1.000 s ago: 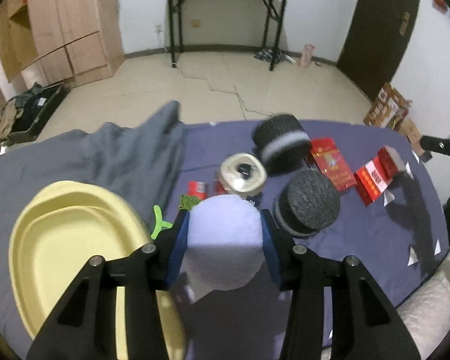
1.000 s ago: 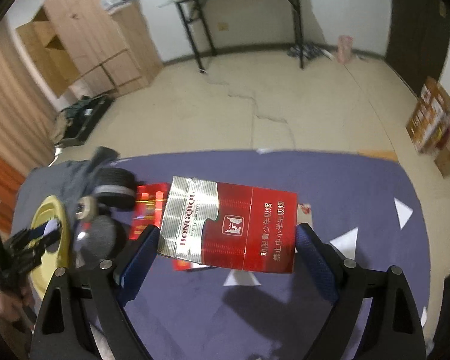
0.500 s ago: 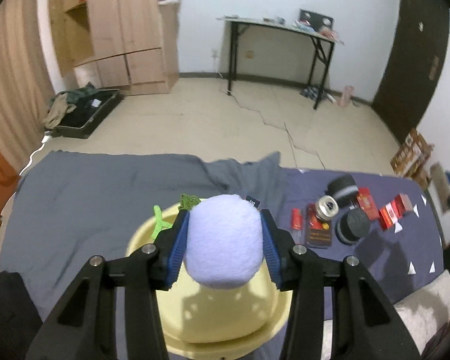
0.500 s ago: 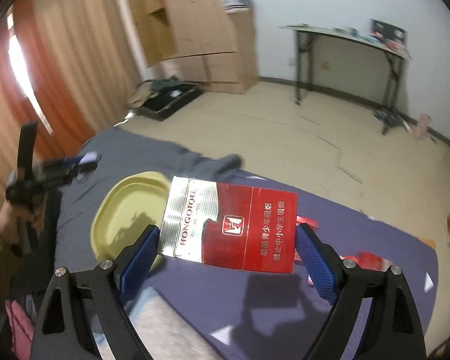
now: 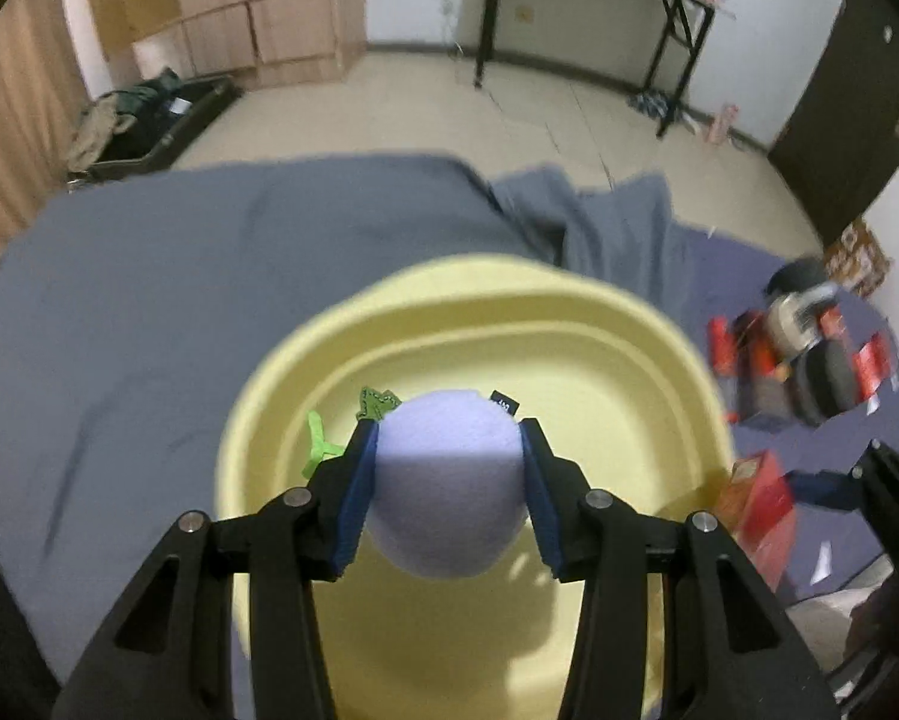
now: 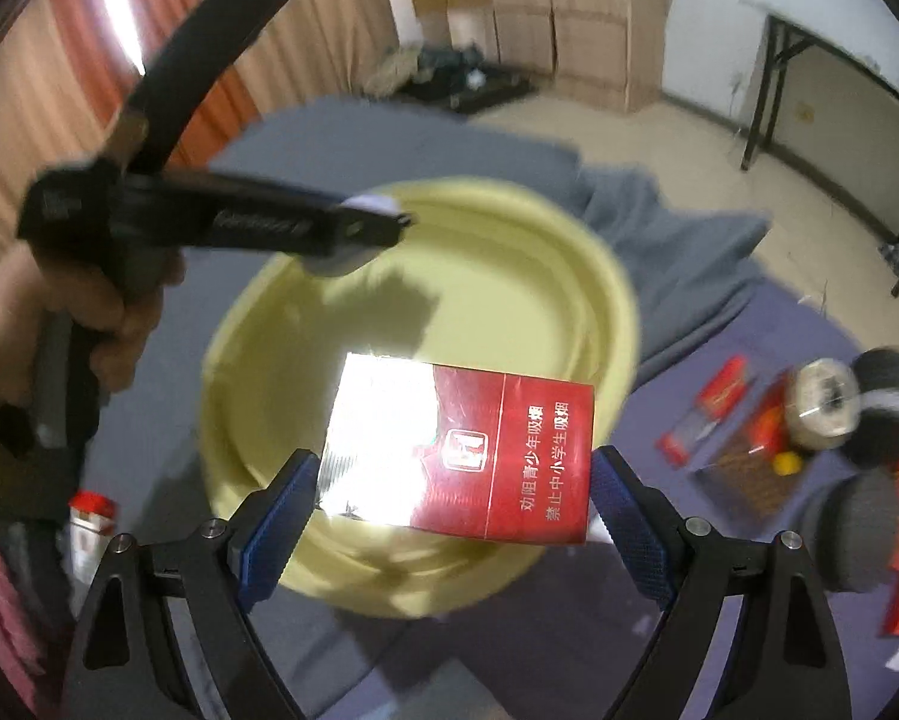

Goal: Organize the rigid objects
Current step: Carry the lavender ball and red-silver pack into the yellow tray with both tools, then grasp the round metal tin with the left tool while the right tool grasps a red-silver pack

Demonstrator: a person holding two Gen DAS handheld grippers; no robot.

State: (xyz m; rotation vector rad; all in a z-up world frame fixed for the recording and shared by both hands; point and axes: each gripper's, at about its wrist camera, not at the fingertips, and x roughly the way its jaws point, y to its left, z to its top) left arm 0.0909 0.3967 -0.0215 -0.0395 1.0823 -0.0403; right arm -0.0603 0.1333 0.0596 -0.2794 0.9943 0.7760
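Left gripper (image 5: pixel 448 468) was clamped on a pale lilac ball (image 5: pixel 446 489), blue pads (image 5: pixel 359 498) pressed to both its sides. The ball hung over the yellow basin (image 5: pixel 629 372), which sat on a grey sheet (image 5: pixel 179 276). The basin's floor showed bare beneath it. A small green piece (image 5: pixel 317 441) showed just left of the left finger; whether it lay in the basin or hung from the gripper, could not tell.

Right gripper (image 6: pixel 455 504) was closed on a red and silver carton (image 6: pixel 458 459), held flat by its short ends, above the near rim of the basin (image 6: pixel 617 294). From that view the left gripper (image 6: pixel 353 228) reached in from the left over the basin's far part, the person's hand (image 6: pixel 71 306) on its handle.

Right of the basin, on the purple cover (image 6: pixel 569 648): dark foam rolls (image 6: pixel 869 534), a tape roll (image 6: pixel 821 405), red packs (image 6: pixel 710 405), a brown box (image 6: pixel 749 471). All blurred, lying close together, well apart from both held things.

Beyond the bed: beige floor (image 5: pixel 389 114), wooden cabinets (image 5: pixel 257 12), a black-legged table (image 5: pixel 599 6).
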